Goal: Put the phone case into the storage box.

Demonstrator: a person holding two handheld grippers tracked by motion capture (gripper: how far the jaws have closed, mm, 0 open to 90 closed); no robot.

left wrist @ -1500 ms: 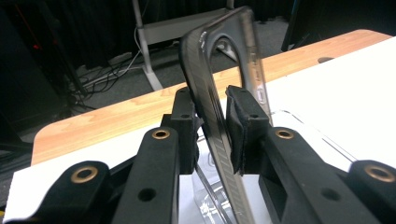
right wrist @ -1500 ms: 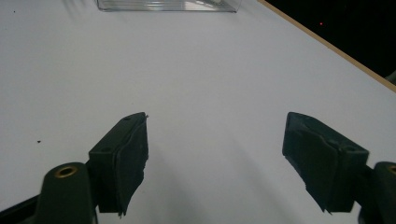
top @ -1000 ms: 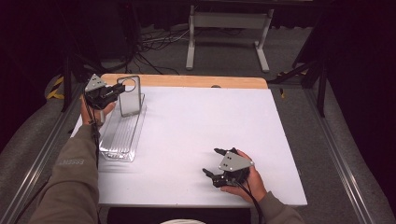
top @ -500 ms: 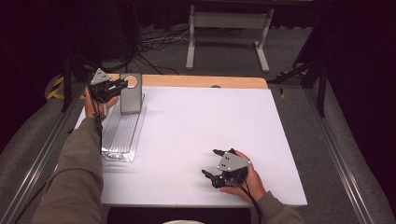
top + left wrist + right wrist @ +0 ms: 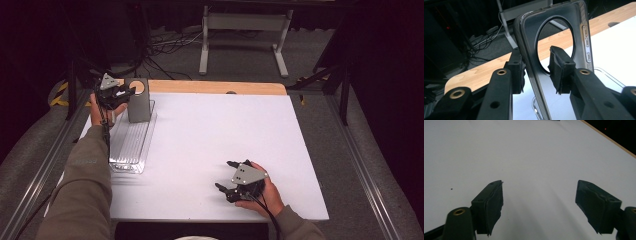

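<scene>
Phone case: a dark, translucent grey phone case [image 5: 138, 100] stands upright at the far end of the clear tray, tilted slightly in the left gripper view [image 5: 554, 37]. It has a large round hole in its upper part and three small side buttons along one edge.
Left claw: the left claw [image 5: 121, 93] is at the case's upper left edge. Its jaws sit on either side of the case wall, one pad [image 5: 517, 72] touching the outer face, the other pad [image 5: 560, 67] just off the inner face, seen through the hole. The claw [image 5: 537, 71] is partly closed around the wall, not yet pinching it.
Left hand: the left hand [image 5: 102, 107] holds that claw just left of the case, forearm in a grey-green sleeve.
Tray: a clear ridged plastic tray [image 5: 127, 150] lies under the case and stretches from it toward the person.
Table: the white table [image 5: 210, 135] carries the tray; a wooden strip runs behind the case.
Right claw: the right claw [image 5: 229, 175] rests on the table well apart from the case, toward the near right. Its jaws are spread wide and hold nothing [image 5: 539, 202].
Right hand: the right hand [image 5: 262, 192] grips it there.
</scene>
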